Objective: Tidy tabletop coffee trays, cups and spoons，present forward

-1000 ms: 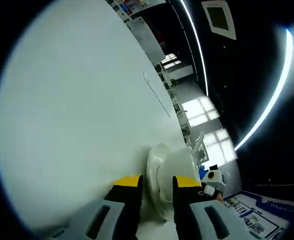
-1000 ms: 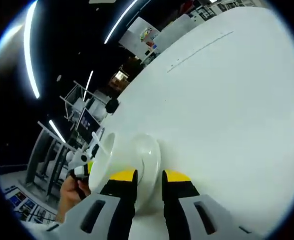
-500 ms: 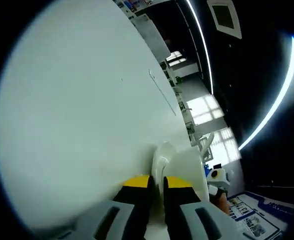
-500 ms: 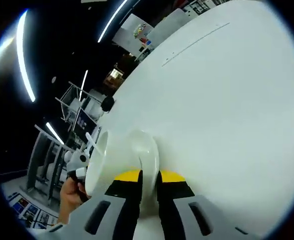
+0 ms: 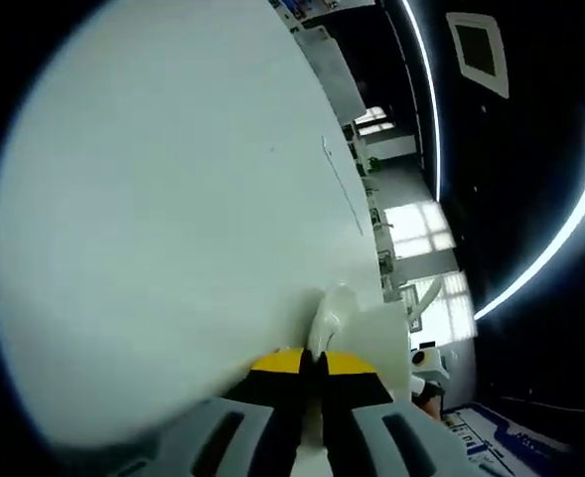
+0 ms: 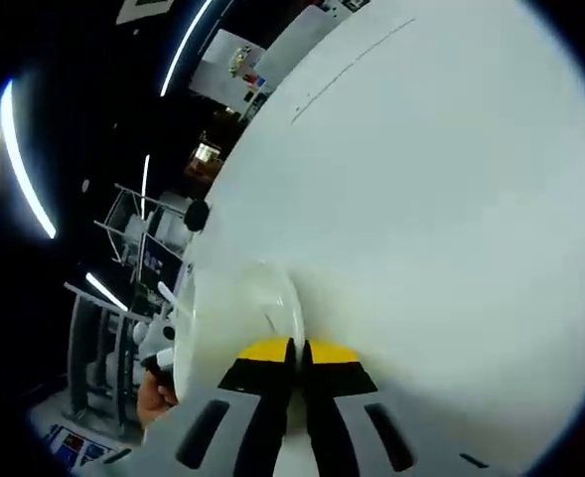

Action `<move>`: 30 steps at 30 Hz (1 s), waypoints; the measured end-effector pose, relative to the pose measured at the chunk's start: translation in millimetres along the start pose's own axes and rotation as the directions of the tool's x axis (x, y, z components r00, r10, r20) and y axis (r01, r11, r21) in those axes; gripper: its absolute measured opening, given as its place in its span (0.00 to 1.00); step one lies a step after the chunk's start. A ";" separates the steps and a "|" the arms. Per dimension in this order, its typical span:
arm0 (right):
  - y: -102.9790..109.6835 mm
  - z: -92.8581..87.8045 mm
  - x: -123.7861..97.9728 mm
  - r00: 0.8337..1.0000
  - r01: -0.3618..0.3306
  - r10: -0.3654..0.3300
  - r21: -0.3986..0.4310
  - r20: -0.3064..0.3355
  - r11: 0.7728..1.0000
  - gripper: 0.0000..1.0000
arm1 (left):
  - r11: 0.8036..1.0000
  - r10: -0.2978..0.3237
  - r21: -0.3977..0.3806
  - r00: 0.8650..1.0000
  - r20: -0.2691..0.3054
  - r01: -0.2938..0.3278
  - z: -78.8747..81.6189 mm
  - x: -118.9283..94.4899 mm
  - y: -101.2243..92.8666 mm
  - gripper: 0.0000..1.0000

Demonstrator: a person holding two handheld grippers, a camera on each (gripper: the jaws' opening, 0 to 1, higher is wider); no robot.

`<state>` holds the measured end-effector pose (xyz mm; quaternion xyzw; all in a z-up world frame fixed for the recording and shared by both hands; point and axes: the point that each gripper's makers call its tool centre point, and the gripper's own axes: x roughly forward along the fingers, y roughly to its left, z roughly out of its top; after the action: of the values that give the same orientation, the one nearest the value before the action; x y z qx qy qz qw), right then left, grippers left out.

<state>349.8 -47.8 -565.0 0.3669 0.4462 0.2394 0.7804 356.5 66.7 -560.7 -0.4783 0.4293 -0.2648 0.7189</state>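
Between both grippers' jaws (pinched): saucer (image 6: 257, 318)

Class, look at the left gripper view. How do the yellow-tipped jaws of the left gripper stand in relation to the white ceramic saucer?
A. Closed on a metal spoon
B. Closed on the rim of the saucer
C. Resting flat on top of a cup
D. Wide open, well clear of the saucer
B: in the left gripper view, the left gripper has its yellow-tipped jaws pinched together on the rim of the white ceramic saucer, on the white table.
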 end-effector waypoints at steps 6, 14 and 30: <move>-0.3 -0.3 -0.1 1.000 0.003 -0.003 0.026 -0.006 1.000 0.05 | 1.000 0.021 -0.016 1.000 -0.009 -0.022 -0.3 0.6 -0.6 0.07; 1.0 -0.9 -0.3 1.000 0.006 -0.005 0.043 -0.014 0.999 0.05 | 0.999 0.041 -0.019 0.999 -0.021 -0.041 0.0 0.5 -1.0 0.06; 20.0 30.1 6.3 0.999 -0.024 0.024 -0.004 0.040 1.000 0.05 | 0.999 0.025 0.036 0.999 0.040 -0.026 30.8 4.8 -19.5 0.06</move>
<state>378.3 -41.8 -542.5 0.3754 0.4256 0.2422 0.7869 386.3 69.2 -539.3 -0.4648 0.4159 -0.2538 0.7393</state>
